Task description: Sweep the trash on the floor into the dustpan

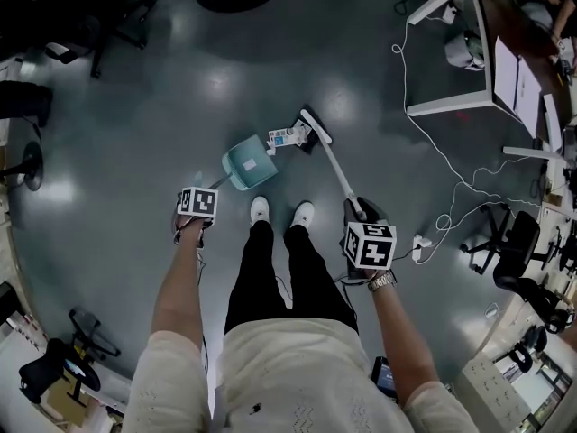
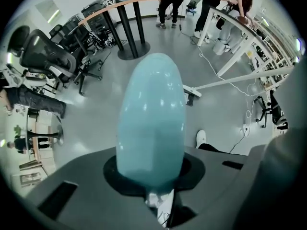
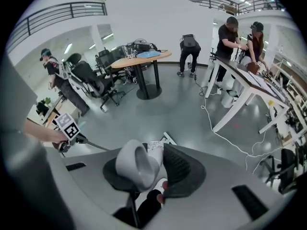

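Closest in, the left gripper (image 1: 198, 204) is closed tight around the teal dustpan (image 1: 248, 162) handle, and the pan rests on the grey floor (image 1: 162, 106) ahead of white shoes (image 1: 260, 209). Printed paper trash (image 1: 287, 138) lies just beside the pan's mouth, between it and the broom (image 1: 317, 129) head. The broom's white handle slants back into the right gripper (image 1: 365, 233), whose jaws are clamped on it.

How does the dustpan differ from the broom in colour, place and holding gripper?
Colour: the dustpan is teal; the broom has a white handle.
Place: in the head view the dustpan lies left of the trash, the broom's head right of it.
Hold: the left gripper holds the dustpan, the right gripper the broom.
Both reach the floor beside the trash.
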A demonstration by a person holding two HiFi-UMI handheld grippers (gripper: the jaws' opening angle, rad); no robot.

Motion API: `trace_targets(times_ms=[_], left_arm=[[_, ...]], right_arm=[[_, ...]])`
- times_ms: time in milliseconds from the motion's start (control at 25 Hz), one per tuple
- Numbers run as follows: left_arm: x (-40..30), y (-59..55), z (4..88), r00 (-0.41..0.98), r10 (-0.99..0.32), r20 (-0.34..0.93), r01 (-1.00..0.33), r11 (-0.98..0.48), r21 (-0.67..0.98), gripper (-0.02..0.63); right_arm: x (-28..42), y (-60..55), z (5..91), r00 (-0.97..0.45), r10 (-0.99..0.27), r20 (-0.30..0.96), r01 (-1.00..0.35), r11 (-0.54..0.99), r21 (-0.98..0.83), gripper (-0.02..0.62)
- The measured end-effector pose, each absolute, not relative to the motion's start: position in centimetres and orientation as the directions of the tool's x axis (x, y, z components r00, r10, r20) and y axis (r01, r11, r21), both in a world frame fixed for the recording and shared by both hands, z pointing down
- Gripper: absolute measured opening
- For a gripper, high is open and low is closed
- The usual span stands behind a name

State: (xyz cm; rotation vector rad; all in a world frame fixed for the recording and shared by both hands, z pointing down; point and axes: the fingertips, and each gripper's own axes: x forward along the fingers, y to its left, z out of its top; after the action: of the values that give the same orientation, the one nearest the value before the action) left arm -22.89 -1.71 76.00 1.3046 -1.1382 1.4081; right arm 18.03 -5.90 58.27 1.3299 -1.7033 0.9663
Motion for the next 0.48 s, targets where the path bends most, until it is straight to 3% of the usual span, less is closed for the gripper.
trace_targets(times_ms=[280, 480], left_arm=[[-25.7, -1.1, 77.1, -0.034, 0.016, 0.999, -0.986, -0.161, -0.031, 0.092], [-27.1, -2.7, 77.0, -0.026, -0.030, 0.999, -0.975, -0.220, -0.032, 0.092]], right_arm=[[15.5, -3.6, 57.5, -0.228, -0.385, 0.895, -0.971, 0.153, -0.182, 0.117], [13.5, -2.1, 57.4, -0.257, -0.366, 0.895, -0.957, 0.224, -0.183, 0.117]])
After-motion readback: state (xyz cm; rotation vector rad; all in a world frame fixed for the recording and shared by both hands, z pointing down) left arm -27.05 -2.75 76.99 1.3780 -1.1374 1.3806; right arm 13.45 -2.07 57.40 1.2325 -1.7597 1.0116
